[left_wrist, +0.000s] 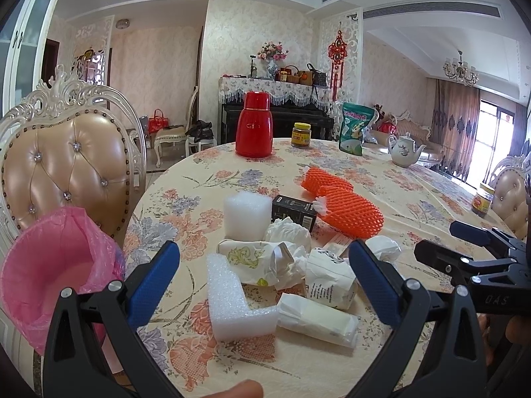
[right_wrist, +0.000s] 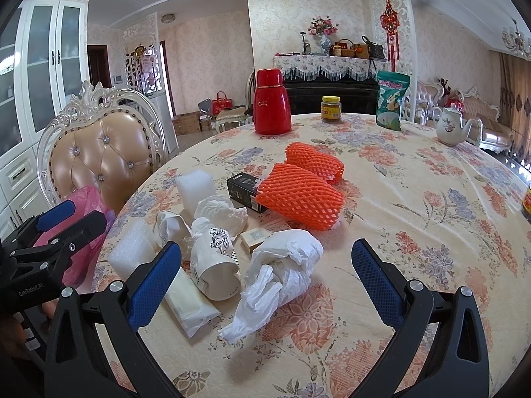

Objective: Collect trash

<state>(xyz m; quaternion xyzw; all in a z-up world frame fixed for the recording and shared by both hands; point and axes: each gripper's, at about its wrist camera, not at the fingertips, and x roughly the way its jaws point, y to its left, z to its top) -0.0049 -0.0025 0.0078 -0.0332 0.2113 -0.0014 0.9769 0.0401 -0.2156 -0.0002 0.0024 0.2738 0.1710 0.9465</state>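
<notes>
A heap of trash lies on the floral table [left_wrist: 415,199]: an L-shaped white foam piece [left_wrist: 232,301], a foam block [left_wrist: 247,212], crumpled paper bags [left_wrist: 328,282], a black box [left_wrist: 293,210] and two orange foam nets [left_wrist: 348,209]. My left gripper [left_wrist: 264,275] is open above the foam piece and bags. My right gripper [right_wrist: 265,275] is open over a crumpled white plastic bag [right_wrist: 282,268] beside a white paper cup [right_wrist: 215,265]. A bin with a pink liner [left_wrist: 49,272] stands at the table's left edge.
A red thermos [left_wrist: 254,129], a jar [left_wrist: 301,135], a green snack bag [left_wrist: 356,129] and a white teapot [left_wrist: 405,149] stand at the table's far side. Another jar [left_wrist: 483,199] is at the right. A padded chair [left_wrist: 66,165] stands behind the bin.
</notes>
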